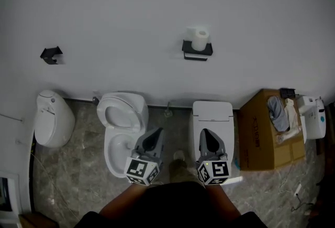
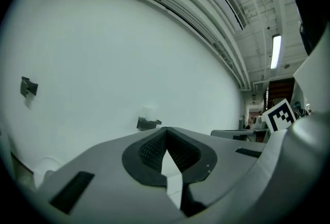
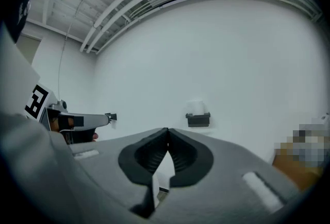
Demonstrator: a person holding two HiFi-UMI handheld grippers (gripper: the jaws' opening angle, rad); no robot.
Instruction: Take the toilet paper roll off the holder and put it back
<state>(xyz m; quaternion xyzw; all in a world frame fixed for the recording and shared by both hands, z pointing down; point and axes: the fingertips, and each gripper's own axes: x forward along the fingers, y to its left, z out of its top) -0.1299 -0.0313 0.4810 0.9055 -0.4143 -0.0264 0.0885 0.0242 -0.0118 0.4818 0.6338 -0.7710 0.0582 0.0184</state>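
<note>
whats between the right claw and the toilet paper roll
In the head view, a closed toilet stands just ahead of the right claw; past it only bare white wall up to the toilet paper roll on its holder.

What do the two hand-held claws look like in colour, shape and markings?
They match. The left claw and the right claw each have a light grey body and two dark ribbed pads that narrow to a point. Behind each sits a cube with black-and-white square markers. No cables show. The person wears dark clothing.
</note>
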